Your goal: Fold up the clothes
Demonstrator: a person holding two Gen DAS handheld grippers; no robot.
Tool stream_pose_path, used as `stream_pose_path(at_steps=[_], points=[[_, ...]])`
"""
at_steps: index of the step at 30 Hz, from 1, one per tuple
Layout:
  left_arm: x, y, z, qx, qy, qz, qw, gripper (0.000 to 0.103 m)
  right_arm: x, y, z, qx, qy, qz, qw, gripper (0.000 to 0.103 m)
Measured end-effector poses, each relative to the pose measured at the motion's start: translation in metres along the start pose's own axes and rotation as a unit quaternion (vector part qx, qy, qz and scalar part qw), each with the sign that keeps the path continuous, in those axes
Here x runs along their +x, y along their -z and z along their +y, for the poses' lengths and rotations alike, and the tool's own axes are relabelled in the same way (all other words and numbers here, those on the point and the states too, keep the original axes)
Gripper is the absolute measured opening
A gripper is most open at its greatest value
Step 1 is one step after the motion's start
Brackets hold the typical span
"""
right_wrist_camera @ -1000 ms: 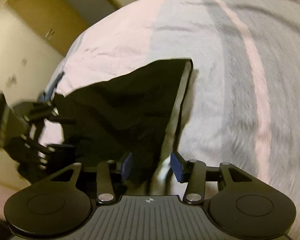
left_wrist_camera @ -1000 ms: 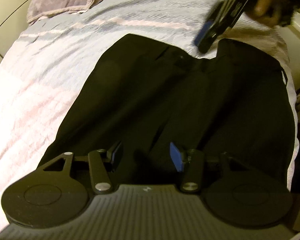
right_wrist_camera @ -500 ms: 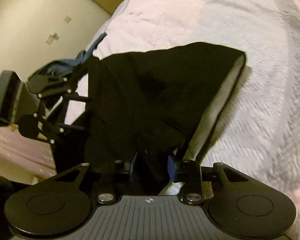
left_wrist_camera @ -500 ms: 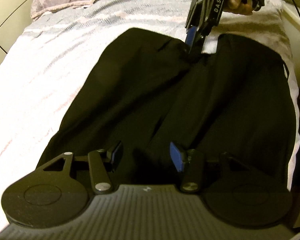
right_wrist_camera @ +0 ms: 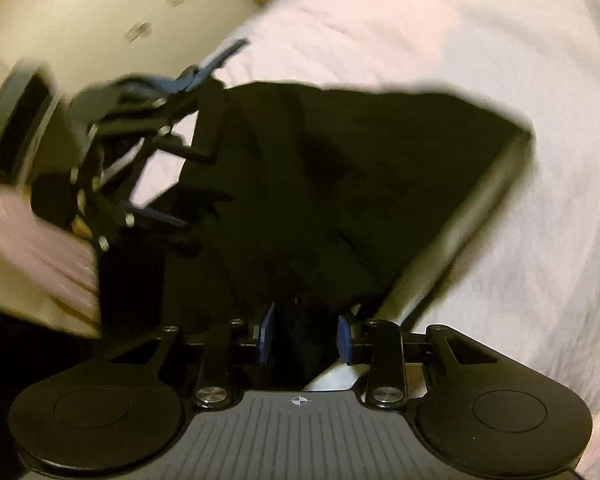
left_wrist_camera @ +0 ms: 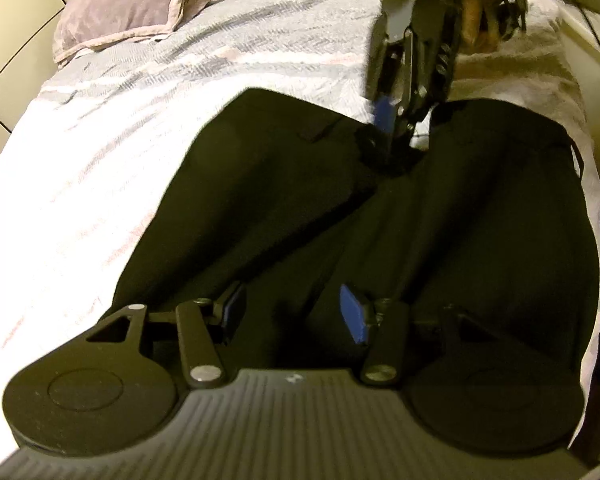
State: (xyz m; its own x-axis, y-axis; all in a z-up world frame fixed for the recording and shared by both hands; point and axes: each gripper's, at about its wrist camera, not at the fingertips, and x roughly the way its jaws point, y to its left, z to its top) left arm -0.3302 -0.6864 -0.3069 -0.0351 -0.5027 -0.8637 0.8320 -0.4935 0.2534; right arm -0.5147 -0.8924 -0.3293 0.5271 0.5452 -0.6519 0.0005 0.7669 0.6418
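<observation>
1. A pair of black trousers (left_wrist_camera: 340, 208) lay spread flat on a bed with a pale striped bedspread (left_wrist_camera: 100, 168). In the left wrist view they filled the middle of the frame.
2. A purple pillow (left_wrist_camera: 124, 4) sat in the upper left of that frame, away from the trousers.
3. The left gripper (left_wrist_camera: 292, 310) was at the bottom of its own view, low over the near end of the trousers. Its blue pads stood about half apart, with black cloth under the gap. I could not tell if the pads touched the cloth.
4. The right gripper (left_wrist_camera: 396, 136) came down from the top of the left wrist view. A hand (left_wrist_camera: 476, 4) held it at the upper right. Its tip was at the far edge of the trousers, in the dip between the two halves.
5. In the right wrist view, the right gripper (right_wrist_camera: 306, 338) was at the bottom middle. Its jaws were closing, with a bunch of black cloth between the blue pads. The pads did not look pressed on it.
6. In that view the trousers (right_wrist_camera: 340, 184) spread up the middle, and the left gripper (right_wrist_camera: 172, 132) showed blurred at the left.
7. No writing or label was clear enough to read.
</observation>
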Motion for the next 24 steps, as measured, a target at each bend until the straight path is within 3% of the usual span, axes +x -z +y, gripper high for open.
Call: stream_pose_path(at_steps=[1, 2, 4, 5, 9, 11, 12, 14, 17, 19, 20, 21, 22, 24], points=[[-0.003, -0.002, 0.002, -0.002, -0.002, -0.003, 1.0000, 0.047, -0.004, -0.002, -0.010, 0.055, -0.033, 0.010, 0.998, 0.015], [-0.004, -0.003, 0.003, -0.005, -0.005, -0.006, 1.0000, 0.047, -0.009, -0.005, -0.018, 0.109, -0.082, 0.013, 0.991, 0.015], [-0.006, -0.006, 0.006, -0.010, -0.011, -0.013, 0.9998, 0.047, -0.023, -0.008, -0.031, 0.193, -0.182, -0.005, 0.964, 0.015], [-0.005, -0.006, 0.008, -0.015, -0.012, -0.013, 0.9997, 0.048, -0.029, -0.009, -0.036, 0.213, -0.204, -0.012, 0.955, 0.015], [0.003, -0.007, 0.013, -0.026, -0.016, -0.007, 0.9995, 0.048, -0.028, -0.009, -0.042, 0.190, -0.117, 0.003, 0.975, 0.018], [0.005, -0.008, 0.010, -0.019, -0.019, -0.003, 0.9996, 0.048, -0.025, -0.003, -0.041, 0.166, -0.072, 0.000, 0.984, 0.040], [0.004, -0.006, 0.010, -0.018, -0.019, -0.003, 0.9997, 0.048, -0.024, 0.000, -0.038, 0.152, -0.057, -0.012, 0.987, 0.044], [0.003, -0.003, 0.010, -0.019, -0.022, 0.000, 0.9996, 0.048, -0.018, 0.007, -0.036, 0.149, -0.053, -0.038, 0.987, 0.054], [0.000, 0.005, 0.012, -0.025, -0.031, 0.009, 0.9992, 0.048, -0.009, 0.018, -0.033, 0.146, -0.050, -0.073, 0.985, 0.055], [-0.005, 0.013, 0.018, -0.036, -0.040, 0.016, 0.9984, 0.048, 0.002, 0.024, -0.033, 0.172, -0.075, -0.074, 0.979, 0.055], [-0.008, 0.017, 0.022, -0.042, -0.046, 0.020, 0.9979, 0.048, 0.007, 0.024, -0.032, 0.184, -0.083, -0.068, 0.977, 0.050], [-0.012, 0.022, 0.025, -0.049, -0.051, 0.025, 0.9972, 0.048, 0.010, 0.025, -0.031, 0.190, -0.094, -0.053, 0.976, 0.036], [-0.017, 0.028, 0.027, -0.052, -0.054, 0.029, 0.9967, 0.048, 0.011, 0.026, -0.030, 0.198, -0.107, -0.039, 0.973, 0.008], [-0.026, 0.038, 0.031, -0.057, -0.062, 0.034, 0.9959, 0.048, -0.001, 0.028, -0.032, 0.233, -0.171, -0.032, 0.957, 0.008]])
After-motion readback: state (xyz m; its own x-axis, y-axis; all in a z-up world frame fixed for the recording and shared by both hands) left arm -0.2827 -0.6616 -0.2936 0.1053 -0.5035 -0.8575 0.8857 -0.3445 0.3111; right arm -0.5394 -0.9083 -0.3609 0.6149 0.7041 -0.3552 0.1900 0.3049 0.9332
